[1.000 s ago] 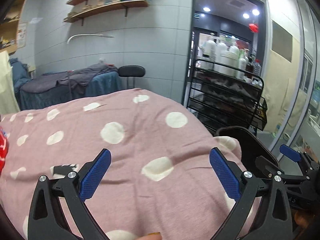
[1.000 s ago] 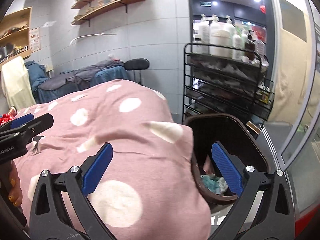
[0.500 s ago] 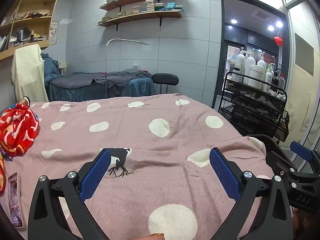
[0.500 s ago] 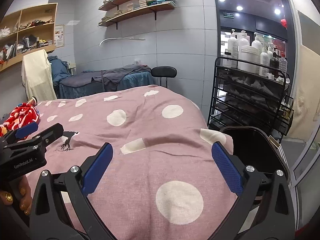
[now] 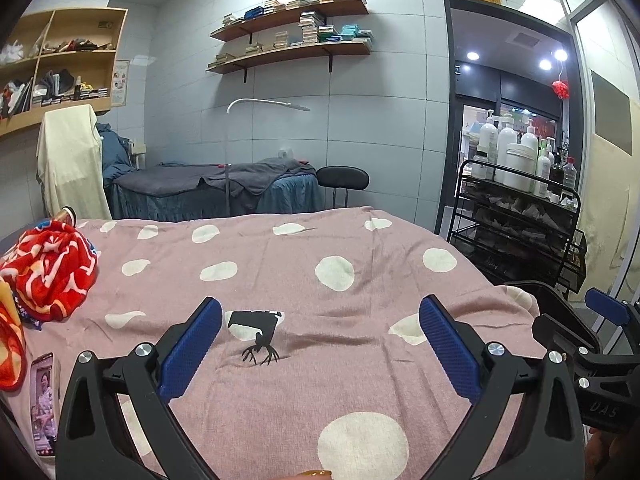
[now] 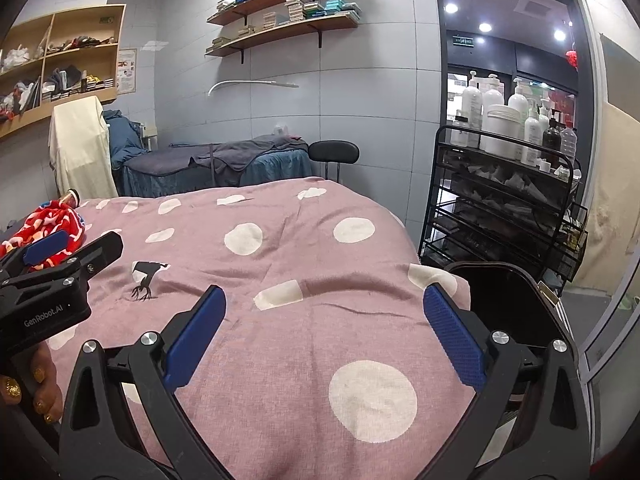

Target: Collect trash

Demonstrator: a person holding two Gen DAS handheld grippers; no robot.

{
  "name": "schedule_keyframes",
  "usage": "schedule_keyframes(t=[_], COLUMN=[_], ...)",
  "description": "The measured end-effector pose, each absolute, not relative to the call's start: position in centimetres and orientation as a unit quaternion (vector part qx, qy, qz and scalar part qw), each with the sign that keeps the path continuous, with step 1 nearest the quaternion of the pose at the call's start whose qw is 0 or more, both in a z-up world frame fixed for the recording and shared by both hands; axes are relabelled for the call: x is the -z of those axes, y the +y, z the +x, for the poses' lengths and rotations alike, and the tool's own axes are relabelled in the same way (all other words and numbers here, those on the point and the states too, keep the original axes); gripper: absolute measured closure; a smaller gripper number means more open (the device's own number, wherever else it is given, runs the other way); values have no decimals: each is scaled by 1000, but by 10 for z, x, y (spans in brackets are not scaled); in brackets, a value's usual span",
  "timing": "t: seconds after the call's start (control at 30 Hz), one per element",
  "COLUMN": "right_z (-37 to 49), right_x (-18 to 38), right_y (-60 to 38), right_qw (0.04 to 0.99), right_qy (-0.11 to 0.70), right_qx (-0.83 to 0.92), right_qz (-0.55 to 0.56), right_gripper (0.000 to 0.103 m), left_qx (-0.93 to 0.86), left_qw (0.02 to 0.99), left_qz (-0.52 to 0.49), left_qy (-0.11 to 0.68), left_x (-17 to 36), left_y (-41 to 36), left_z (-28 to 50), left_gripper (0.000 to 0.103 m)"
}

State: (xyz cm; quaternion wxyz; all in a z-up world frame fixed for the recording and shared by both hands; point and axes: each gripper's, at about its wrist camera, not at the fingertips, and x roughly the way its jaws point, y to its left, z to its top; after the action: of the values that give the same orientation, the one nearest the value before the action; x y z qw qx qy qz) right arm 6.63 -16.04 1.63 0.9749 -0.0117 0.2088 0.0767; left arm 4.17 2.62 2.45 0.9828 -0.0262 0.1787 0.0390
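Claws over bed, both empty.
My left claw (image 5: 320, 344) and right claw (image 6: 324, 332) gape wide above the pink bedspread (image 5: 320, 264); black bin (image 6: 508, 300) at its right edge.

Pink dotted blanket (image 5: 304, 280), red towel (image 5: 48, 272), phone (image 5: 43, 404), black bottle-topped cart (image 6: 508, 208)

Left gripper (image 5: 320, 344): black plastic frame w/ triangular cut-outs, blue textured pads (image 5: 191, 348), silver screws at the pivots, lower part of frame. Right gripper (image 6: 324, 332): same build, black w/ blue pads (image 6: 454, 336). White "GenRobot.AI" lettering was on the left unit's body at left edge of right view. Hand (image 6: 28, 384) at lower left wore gold glitter nail polish.
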Motion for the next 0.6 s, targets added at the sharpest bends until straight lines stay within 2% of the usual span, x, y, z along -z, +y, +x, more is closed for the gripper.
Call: schedule_keyframes(t=[0.6], right_z=[66], right_x=[-16], right_y=[-159], right_qw=[974], right_qy=[211], right_qx=[-77], right_qz=[-12], right_gripper=[5], left_qx=[-40], left_qw=[983], left_qz=[-22], left_qy=[179], left_x=[-25], left_y=[28], left_z=[39], left_gripper=[5])
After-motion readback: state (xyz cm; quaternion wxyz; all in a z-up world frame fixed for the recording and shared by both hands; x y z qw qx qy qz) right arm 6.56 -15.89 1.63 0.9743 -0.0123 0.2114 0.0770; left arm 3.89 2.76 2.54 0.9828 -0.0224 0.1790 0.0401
